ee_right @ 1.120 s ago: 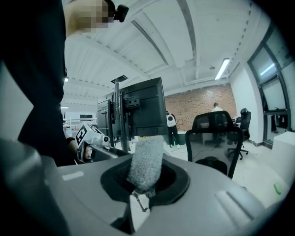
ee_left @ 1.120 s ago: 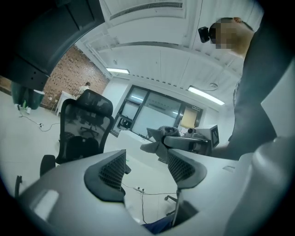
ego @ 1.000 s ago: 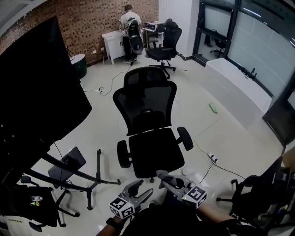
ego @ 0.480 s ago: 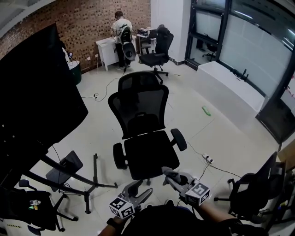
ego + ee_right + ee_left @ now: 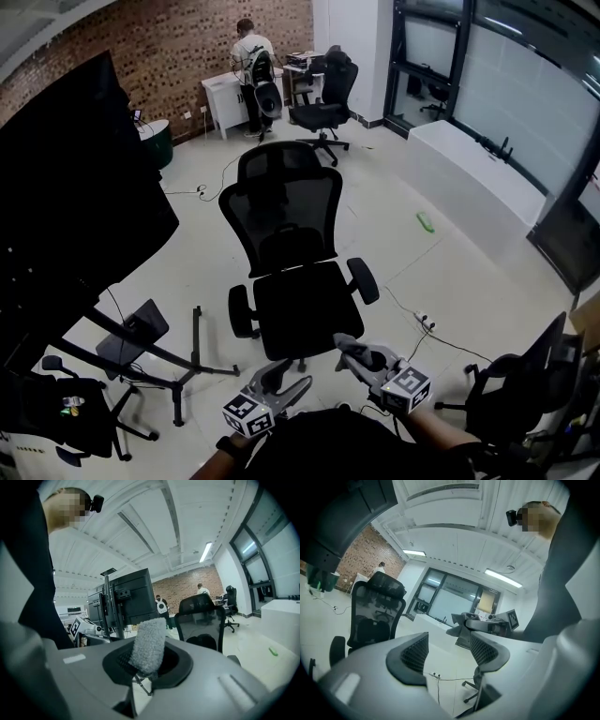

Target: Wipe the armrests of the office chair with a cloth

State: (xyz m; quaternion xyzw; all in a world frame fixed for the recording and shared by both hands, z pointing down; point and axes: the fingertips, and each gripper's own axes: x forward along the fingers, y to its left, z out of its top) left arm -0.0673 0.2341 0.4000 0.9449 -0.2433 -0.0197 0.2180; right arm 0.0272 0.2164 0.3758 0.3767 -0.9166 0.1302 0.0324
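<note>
Right gripper view: right tongs [image 5: 149,662] clench cloth [image 5: 149,639]; left tongs [image 5: 450,651] released, both short of office chair [image 5: 302,305]. Risk: chair may roll when pressed.

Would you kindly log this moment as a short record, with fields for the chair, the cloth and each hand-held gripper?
office chair: black mesh, upright, seat towards the wearer
armrests: nothing on them, cloth not touching either
cloth: grey, fluffy, clamped upright
right hand-held gripper: shut on the cloth, near the seat's front edge
left hand-held gripper: jaws apart, nothing between them
person: standing far off by the brick wall
</note>
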